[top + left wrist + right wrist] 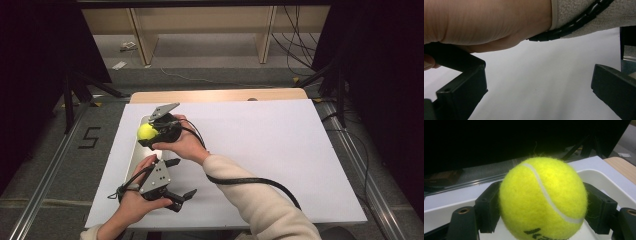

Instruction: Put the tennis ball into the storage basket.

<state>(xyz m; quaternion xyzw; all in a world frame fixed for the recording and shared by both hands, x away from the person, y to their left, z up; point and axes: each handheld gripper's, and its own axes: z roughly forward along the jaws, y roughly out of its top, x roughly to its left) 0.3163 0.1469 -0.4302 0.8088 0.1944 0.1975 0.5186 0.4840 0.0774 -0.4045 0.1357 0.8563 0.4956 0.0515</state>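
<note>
A yellow tennis ball point(146, 131) point(544, 197) is held over the far end of a white tray point(134, 159) point(599, 176) at the table's left. My right gripper point(148, 135) point(543, 213) is shut on the ball, with a black finger point(487, 210) pressed to each side; the right arm reaches across to the left. My left gripper point(180, 178) point(537, 87) stands open near the front edge, just right of the tray, with nothing between its jaws but white sheet. The right wrist point(486, 22) and sleeve point(599, 17) pass close above it.
A white sheet point(260, 150) covers most of the table; a wooden strip point(220, 95) shows at the far edge. The right gripper's black cable point(250, 181) point(574, 25) trails along the forearm. Dark stands and floor cables lie beyond the table.
</note>
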